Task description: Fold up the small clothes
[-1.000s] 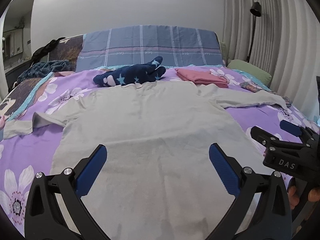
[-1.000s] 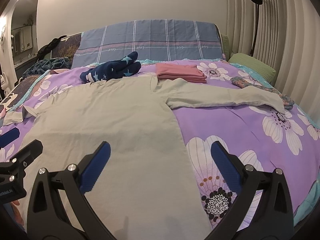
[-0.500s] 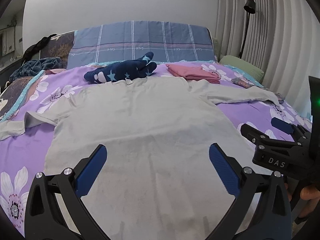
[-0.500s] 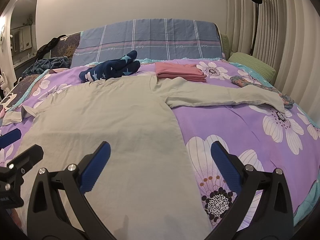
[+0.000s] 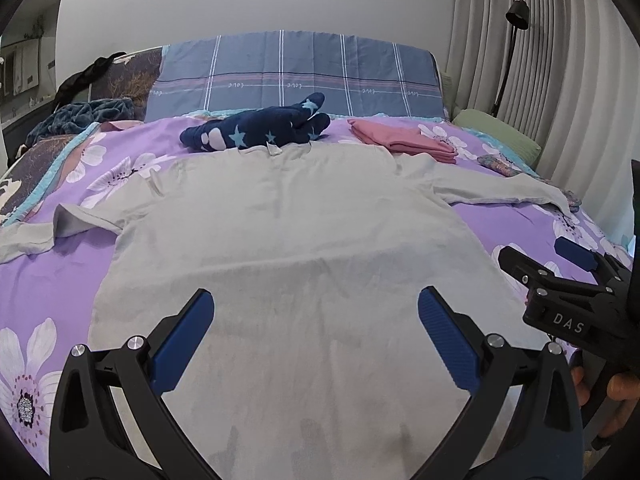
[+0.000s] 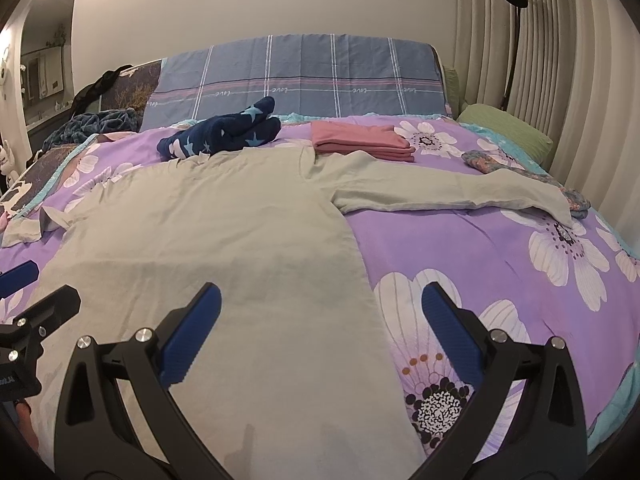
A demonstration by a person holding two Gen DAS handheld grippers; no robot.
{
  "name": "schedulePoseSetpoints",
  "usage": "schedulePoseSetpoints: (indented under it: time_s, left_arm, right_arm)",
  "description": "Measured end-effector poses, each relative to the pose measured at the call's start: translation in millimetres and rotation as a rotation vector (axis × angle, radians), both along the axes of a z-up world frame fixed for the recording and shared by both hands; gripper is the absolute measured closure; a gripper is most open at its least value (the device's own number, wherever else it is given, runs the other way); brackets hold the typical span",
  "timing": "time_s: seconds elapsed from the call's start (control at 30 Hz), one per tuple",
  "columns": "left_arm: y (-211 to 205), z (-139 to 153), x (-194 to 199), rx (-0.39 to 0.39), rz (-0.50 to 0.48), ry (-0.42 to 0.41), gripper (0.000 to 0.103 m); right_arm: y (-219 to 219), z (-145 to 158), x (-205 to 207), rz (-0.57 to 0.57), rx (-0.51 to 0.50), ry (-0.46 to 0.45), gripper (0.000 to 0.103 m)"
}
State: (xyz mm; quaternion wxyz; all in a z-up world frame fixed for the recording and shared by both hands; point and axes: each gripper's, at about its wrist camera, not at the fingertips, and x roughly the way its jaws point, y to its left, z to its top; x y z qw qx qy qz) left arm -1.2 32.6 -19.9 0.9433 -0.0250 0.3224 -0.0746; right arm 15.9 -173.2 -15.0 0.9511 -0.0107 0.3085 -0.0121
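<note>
The right hand-held gripper (image 5: 576, 276) reads "DAS"; the plaid pillow (image 5: 296, 72) reads "love". Both it and the left hand-held gripper (image 5: 316, 336) gape wide, empty, above the grey shirt (image 5: 288, 248).

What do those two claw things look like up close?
Each gripper is a black plastic frame shaped like a wide V with silver screws. The left gripper and right gripper both have ribbed blue pads inside their fingers. The right one's side says "DAS" in white letters.
</note>
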Motion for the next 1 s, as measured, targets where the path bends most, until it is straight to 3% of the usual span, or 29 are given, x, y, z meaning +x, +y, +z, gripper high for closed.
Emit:
schedulePoseSetpoints:
  time_s: [0.23, 0.27, 0.3, 0.4, 0.5, 0.6, 0.77, 1.0]
  left_arm:
    - [35, -7, 15, -0.1, -0.005, 0.058, 0.001]
    - [46, -8, 17, -0.112, 0.015, 0.061, 0.003]
    - [56, -9, 19, -0.117, 0.039, 0.06, 0.011]
    - [107, -14, 27, -0.122, 0.179, 0.065, 0.028]
    - [171, -20, 37, -0.127, 0.318, 0.083, 0.037]
    - [246, -26, 42, -0.193, 0.466, 0.084, 0.037]
    - [376, -47, 48, -0.424, 0.707, 0.053, 0.037]
    - [478, -82, 70, -0.561, 0.945, 0.058, 0.037]
  right_arm:
    - [5, -4, 16, -0.003, -0.017, 0.012, 0.002]
    - [5, -4, 20, -0.007, -0.024, 0.014, 0.002]
    - [5, -5, 22, -0.011, -0.029, 0.015, 0.002]
    - [6, -9, 32, -0.028, -0.046, 0.027, 0.002]
    - [8, -12, 44, -0.038, -0.056, 0.046, 0.002]
    - [14, -13, 56, -0.04, -0.087, 0.055, 0.002]
    - [32, -13, 77, -0.021, -0.129, 0.058, 0.002]
    - [63, -16, 103, 0.033, -0.107, 0.098, 0.002]
